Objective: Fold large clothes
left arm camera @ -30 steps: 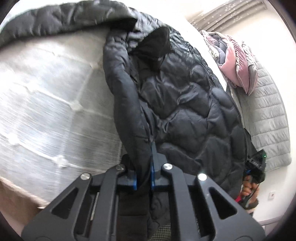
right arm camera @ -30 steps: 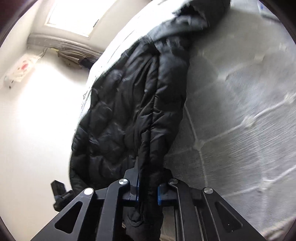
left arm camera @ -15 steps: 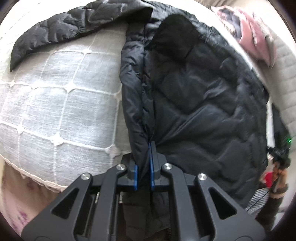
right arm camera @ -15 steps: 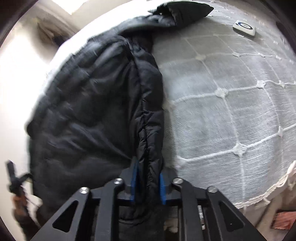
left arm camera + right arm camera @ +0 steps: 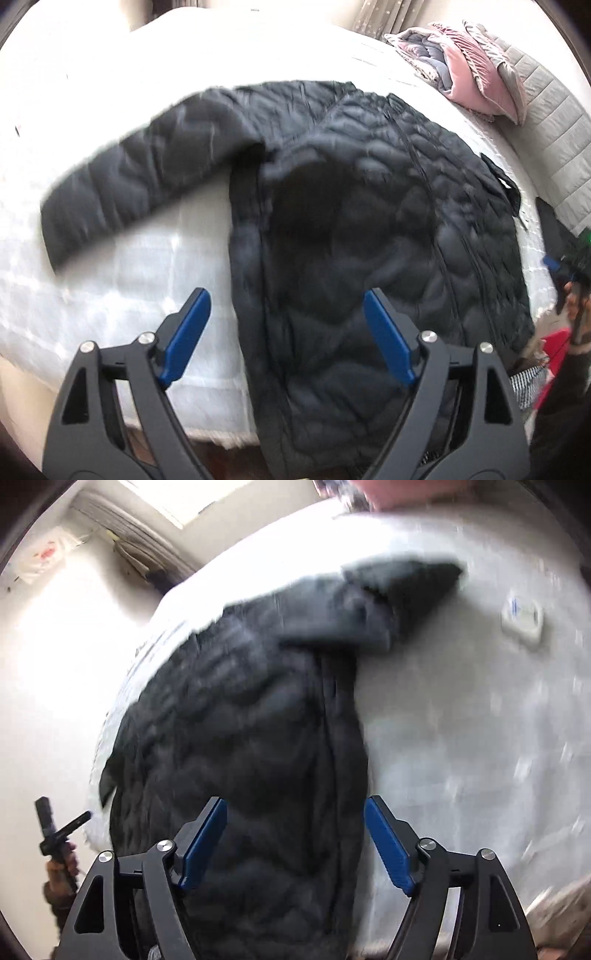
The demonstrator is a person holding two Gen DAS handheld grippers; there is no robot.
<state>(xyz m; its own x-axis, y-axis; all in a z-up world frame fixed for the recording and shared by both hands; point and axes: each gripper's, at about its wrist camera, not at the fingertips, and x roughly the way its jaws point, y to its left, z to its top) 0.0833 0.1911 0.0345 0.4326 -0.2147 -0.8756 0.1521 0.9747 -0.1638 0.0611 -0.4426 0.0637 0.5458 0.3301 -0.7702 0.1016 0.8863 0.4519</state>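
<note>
A black quilted puffer jacket (image 5: 369, 229) lies on the white bed (image 5: 110, 280), its hem hanging over the near edge. One sleeve (image 5: 147, 177) stretches out to the left. My left gripper (image 5: 286, 317) is open and empty just above the jacket's hem. In the right wrist view the same jacket (image 5: 240, 738) lies with its other sleeve (image 5: 388, 590) pointing up and right. My right gripper (image 5: 295, 834) is open and empty over the hem at the jacket's right side edge. Both views are motion-blurred.
A pile of pink and grey bedding (image 5: 465, 66) sits at the bed's far right corner by a grey quilted headboard (image 5: 554, 147). A small white device (image 5: 522, 618) lies on the bed (image 5: 480, 738) right of the jacket. The bed's near edge (image 5: 207, 432) is close below.
Both grippers have opened and let go of the jacket's edges. The jacket has dropped flat on the bed and both grippers have pulled back from it.
</note>
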